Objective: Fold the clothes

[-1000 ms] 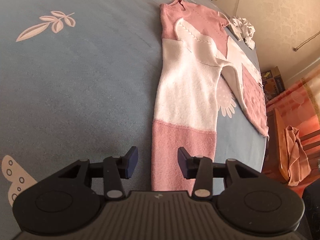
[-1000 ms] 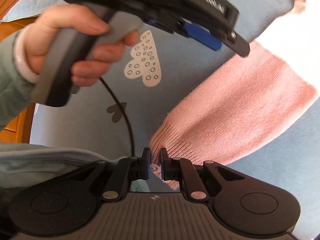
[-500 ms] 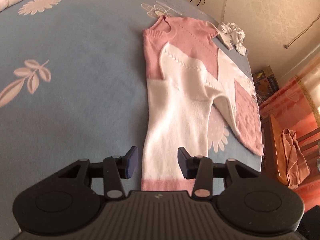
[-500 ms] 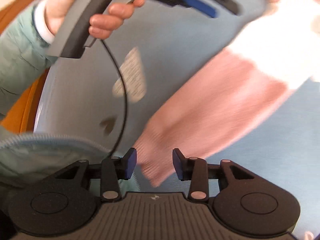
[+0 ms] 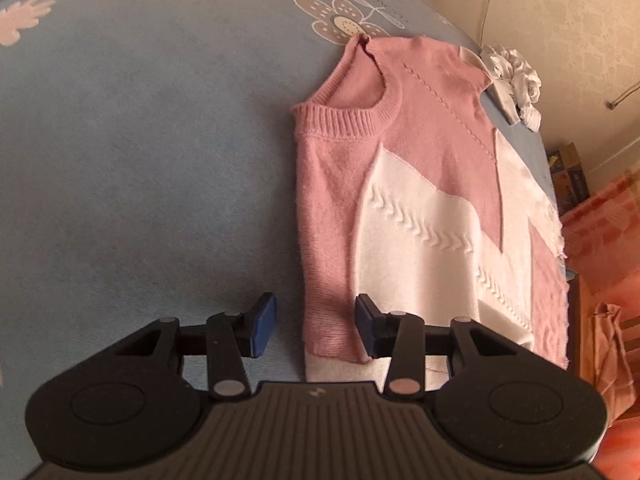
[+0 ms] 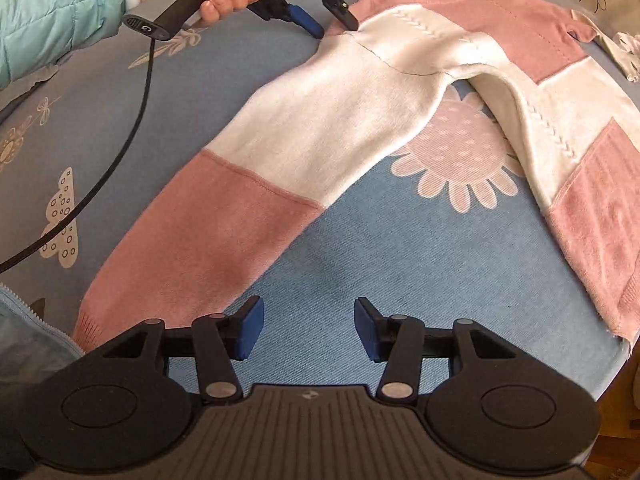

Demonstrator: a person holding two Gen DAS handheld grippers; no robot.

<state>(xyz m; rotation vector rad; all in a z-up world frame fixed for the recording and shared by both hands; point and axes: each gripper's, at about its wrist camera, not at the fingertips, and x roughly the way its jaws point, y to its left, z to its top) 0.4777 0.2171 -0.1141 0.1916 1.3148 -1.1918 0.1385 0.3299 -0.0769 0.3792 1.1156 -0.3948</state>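
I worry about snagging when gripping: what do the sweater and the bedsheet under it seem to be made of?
The sweater looks like soft knitted yarn, slightly fuzzy and matte: ribbed collar, raised braid stitching. The fibre cannot be told. The bedsheet looks like thin woven printed fabric, matte, with a fine weave visible.

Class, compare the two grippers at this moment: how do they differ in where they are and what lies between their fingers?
The left gripper sits at the sweater shoulder, a folded pink cuff between its fingers. The right gripper hangs over bare blue sheet, beside the outstretched sleeve, with no cloth between its fingers. Both are open and grip nothing.
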